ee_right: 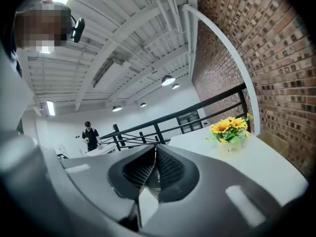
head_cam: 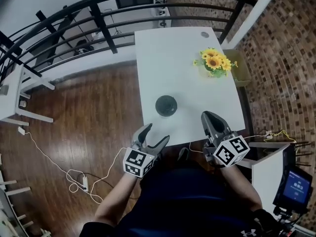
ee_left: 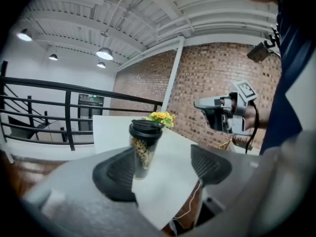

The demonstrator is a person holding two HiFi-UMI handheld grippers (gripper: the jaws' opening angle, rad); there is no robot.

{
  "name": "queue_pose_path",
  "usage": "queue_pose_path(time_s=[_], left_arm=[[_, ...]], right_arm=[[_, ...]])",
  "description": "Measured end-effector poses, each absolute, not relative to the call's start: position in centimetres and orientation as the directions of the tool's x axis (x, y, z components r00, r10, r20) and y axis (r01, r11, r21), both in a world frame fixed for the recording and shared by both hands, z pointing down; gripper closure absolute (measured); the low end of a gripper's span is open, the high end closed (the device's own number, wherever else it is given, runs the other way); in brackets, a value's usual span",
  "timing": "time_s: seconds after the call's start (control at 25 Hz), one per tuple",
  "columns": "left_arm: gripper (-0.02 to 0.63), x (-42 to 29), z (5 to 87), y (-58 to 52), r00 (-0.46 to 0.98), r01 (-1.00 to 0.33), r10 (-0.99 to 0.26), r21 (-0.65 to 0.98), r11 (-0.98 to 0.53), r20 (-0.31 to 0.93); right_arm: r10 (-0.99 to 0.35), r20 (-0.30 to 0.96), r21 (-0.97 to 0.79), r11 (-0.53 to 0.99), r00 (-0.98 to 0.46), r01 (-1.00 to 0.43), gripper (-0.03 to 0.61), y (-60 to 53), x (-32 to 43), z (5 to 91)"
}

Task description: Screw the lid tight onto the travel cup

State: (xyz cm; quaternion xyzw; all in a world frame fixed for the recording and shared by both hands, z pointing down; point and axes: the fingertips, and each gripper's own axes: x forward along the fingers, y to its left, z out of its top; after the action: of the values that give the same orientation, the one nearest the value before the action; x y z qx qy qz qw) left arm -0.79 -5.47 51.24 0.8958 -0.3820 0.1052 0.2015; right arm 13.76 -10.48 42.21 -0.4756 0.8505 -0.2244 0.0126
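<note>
The travel cup (head_cam: 166, 105) stands near the front edge of the white table (head_cam: 168, 53), seen from above as a dark round lid. In the left gripper view the cup (ee_left: 142, 154) is clear with a speckled brown and yellow inside, and a black lid (ee_left: 146, 127) sits on top. My left gripper (head_cam: 157, 133) is open just short of the table's front edge, and the cup stands beyond its left pad (ee_left: 116, 174), apart from it. My right gripper (head_cam: 211, 117) hovers over the front right corner, its pads (ee_right: 170, 168) pressed together with nothing between them.
A small pot of yellow sunflowers (head_cam: 216, 63) stands at the table's far right. A black railing (head_cam: 98, 14) runs behind the table and a brick wall (head_cam: 281, 58) lies to the right. Cables (head_cam: 74, 174) trail on the wood floor. A person (ee_right: 90, 135) stands far off.
</note>
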Motion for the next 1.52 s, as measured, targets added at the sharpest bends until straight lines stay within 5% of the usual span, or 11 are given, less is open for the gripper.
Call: queue_pose_path(time_s=[0.6, 0.92, 1.52], left_arm=[[0.307, 0.0, 49.3, -4.4, 0.685, -0.728, -0.665, 0.307, -0.613, 0.297], [0.35, -0.2, 46.9, -5.1, 0.659, -0.752, -0.717, 0.184, -0.633, 0.227], [0.354, -0.4, 47.8, -5.2, 0.663, -0.749, -0.704, 0.203, -0.631, 0.256]], right_arm=[[-0.797, 0.21, -0.291, 0.502, -0.566, -0.815, 0.568, -8.1, 13.0, 43.0], [-0.78, 0.219, -0.214, 0.548, -0.586, -0.809, 0.568, -7.7, 12.0, 42.9], [-0.771, 0.242, -0.211, 0.55, -0.589, -0.808, 0.568, -7.7, 11.4, 43.5]])
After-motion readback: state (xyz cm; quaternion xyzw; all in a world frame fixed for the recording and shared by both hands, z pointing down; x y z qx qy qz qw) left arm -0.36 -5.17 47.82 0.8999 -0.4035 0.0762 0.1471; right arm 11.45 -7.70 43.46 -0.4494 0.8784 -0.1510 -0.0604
